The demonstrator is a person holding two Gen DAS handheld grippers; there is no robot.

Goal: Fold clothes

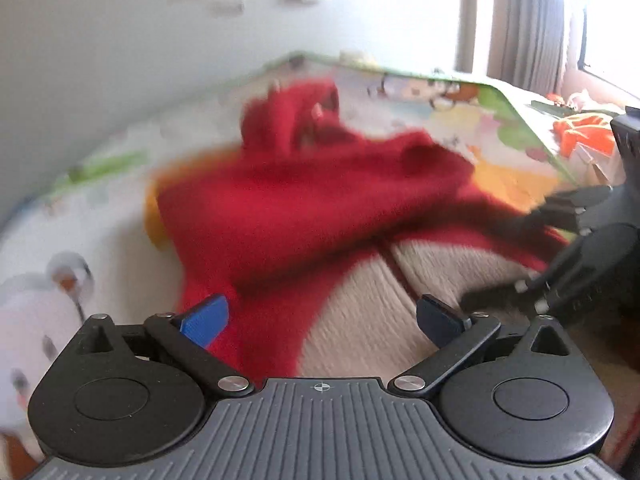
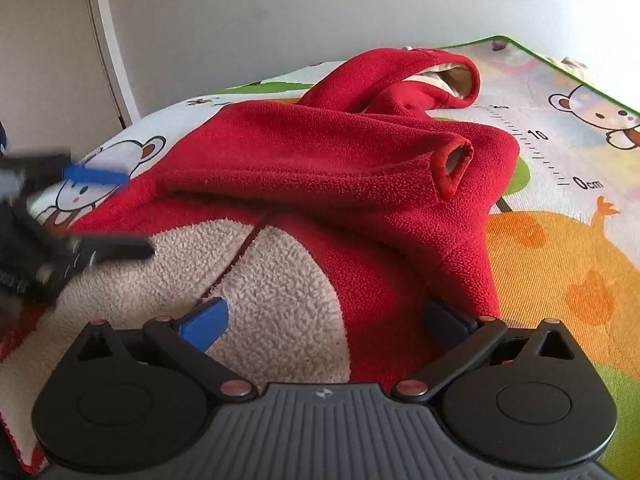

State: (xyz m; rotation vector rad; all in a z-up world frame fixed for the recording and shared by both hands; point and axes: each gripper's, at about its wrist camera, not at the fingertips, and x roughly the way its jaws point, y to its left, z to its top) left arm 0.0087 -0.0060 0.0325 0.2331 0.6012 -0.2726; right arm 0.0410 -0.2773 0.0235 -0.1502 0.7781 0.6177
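red fleece jacket (image 2: pixel 320 168) lies crumpled on cartoon play mat (image 2: pixel 560 240), cream lining up near both tools. left gripper (image 1: pixel 322 318) jaws wide, empty, over the hem. right gripper (image 2: pixel 326 318) jaws wide, empty, likewise.

Red fleece (image 1: pixel 304 200) btwn spread jaws
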